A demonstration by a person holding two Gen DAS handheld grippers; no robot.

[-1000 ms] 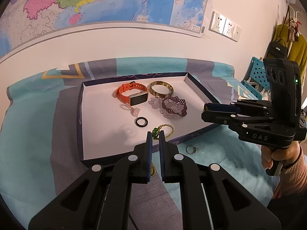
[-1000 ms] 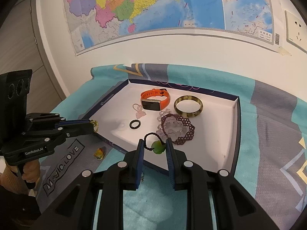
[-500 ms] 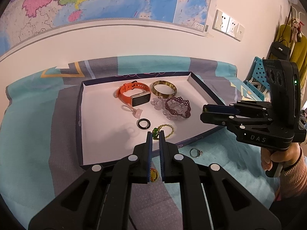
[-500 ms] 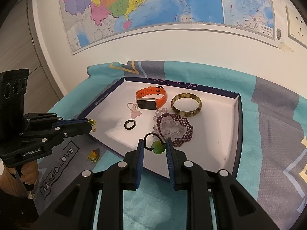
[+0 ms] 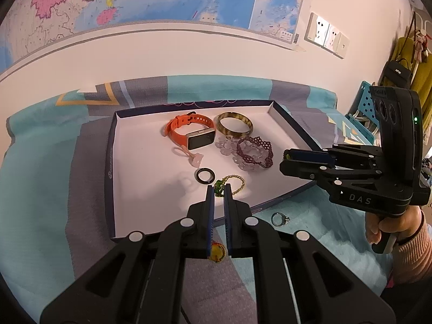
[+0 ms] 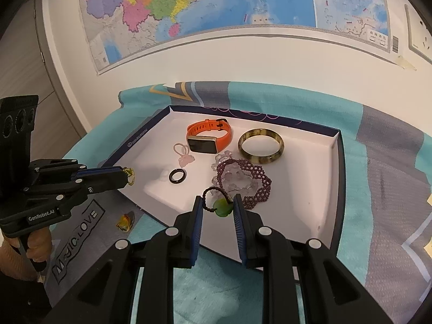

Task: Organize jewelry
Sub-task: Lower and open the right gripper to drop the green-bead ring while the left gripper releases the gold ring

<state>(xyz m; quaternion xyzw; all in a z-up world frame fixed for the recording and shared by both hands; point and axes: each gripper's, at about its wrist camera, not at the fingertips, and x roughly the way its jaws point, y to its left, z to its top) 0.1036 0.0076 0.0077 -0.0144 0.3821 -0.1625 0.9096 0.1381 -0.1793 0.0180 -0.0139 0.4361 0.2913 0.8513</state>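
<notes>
A gold chain with green beads [image 5: 228, 185] is gripped in the left gripper [image 5: 219, 189], jaws closed, over the white tray's [image 5: 140, 178] near edge. A green pendant on dark cord [image 6: 222, 207] is clamped by the right gripper [image 6: 218, 208].

left claw [image 5: 219, 193]: black, blue pads, silver screws | right claw [image 6: 218, 210]: same ("DAS" marking) | sleeve [image 5: 410, 253]: pink knit

- The left gripper [image 5: 219, 189] is pinched shut on a gold chain with a green charm [image 5: 229, 185], above the near part of a white tray [image 5: 140, 178].
- A black ring [image 5: 205, 175] lies just left of the chain.
- Farther back lie an orange watch [image 5: 189, 132] and a mottled bangle [image 5: 234, 124].
- A silver ring [image 5: 279, 219] lies on the cloth [image 5: 40, 175] near the tray.
- The right gripper [image 5: 286, 159] is at right.
</notes>
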